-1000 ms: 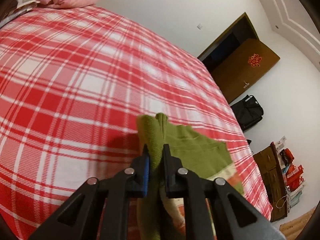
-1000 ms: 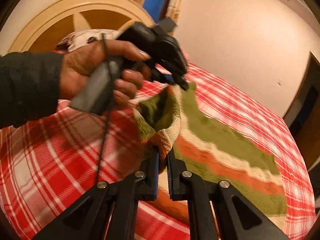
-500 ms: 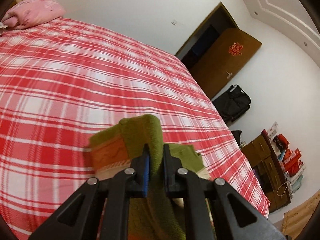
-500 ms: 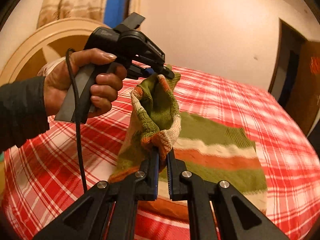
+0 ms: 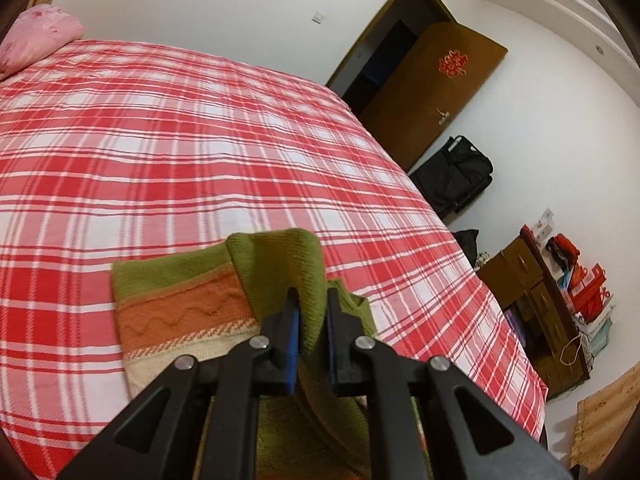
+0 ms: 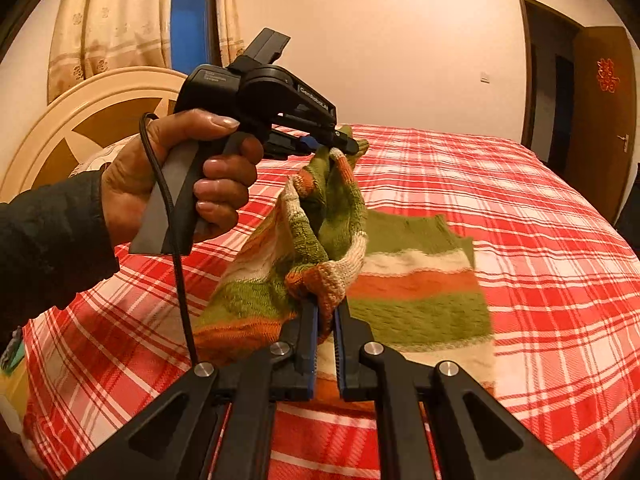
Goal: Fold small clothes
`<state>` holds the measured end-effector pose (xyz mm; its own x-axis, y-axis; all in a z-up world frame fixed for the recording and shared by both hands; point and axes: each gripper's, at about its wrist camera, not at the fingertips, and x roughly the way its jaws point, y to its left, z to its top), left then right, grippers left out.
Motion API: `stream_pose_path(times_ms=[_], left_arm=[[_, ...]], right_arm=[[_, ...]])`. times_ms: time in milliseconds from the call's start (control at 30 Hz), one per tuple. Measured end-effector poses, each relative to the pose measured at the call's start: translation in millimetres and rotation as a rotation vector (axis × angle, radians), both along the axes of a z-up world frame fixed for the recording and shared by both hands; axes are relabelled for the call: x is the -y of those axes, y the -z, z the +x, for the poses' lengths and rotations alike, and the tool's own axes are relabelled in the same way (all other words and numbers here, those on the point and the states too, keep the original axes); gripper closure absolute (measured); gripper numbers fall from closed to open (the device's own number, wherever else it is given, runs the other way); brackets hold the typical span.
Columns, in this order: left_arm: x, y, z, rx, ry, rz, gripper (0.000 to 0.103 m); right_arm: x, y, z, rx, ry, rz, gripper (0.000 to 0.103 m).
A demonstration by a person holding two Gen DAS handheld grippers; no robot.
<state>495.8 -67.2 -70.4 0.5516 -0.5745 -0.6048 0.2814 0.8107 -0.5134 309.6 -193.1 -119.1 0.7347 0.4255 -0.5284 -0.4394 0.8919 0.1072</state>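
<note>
A small knitted garment (image 6: 416, 288) with green, orange and cream stripes lies partly on the red plaid bed (image 6: 540, 208). My right gripper (image 6: 325, 304) is shut on one bunched edge of it, low and near. My left gripper (image 6: 340, 142) is shut on another edge and holds it lifted above the bed, so the near part hangs between the two grippers. In the left wrist view the left gripper (image 5: 310, 300) pinches a green fold of the garment (image 5: 180, 304), with the rest spread below.
A pink pillow (image 5: 36, 40) lies at the bed's far left corner. A curved headboard (image 6: 92, 120) and curtained window (image 6: 188, 20) stand behind. A brown door (image 5: 436, 92), black bag (image 5: 460, 176) and cluttered wooden cabinet (image 5: 532, 280) are past the bed's right edge.
Both grippers have lifted their garment edges and carried them over the flat part, so the near half is raised and doubling toward the far half.
</note>
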Motion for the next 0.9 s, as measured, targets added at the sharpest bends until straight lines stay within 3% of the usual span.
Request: stream_pose_path(times_ms=[400, 700, 900], left_arm=[[74, 18, 7, -0.024, 0.102, 0.038, 0.092], [121, 44, 18, -0.049, 0.151, 0.120, 0.094], [142, 47, 12, -0.010, 0.189, 0.173, 0.094]], right_arm=[[51, 19, -1, -0.093, 0.089, 0.040, 0.097], [72, 36, 6, -0.172, 0.131, 0.081, 0.097], [80, 50, 15, -0.255, 0.159, 0.077, 0.097]])
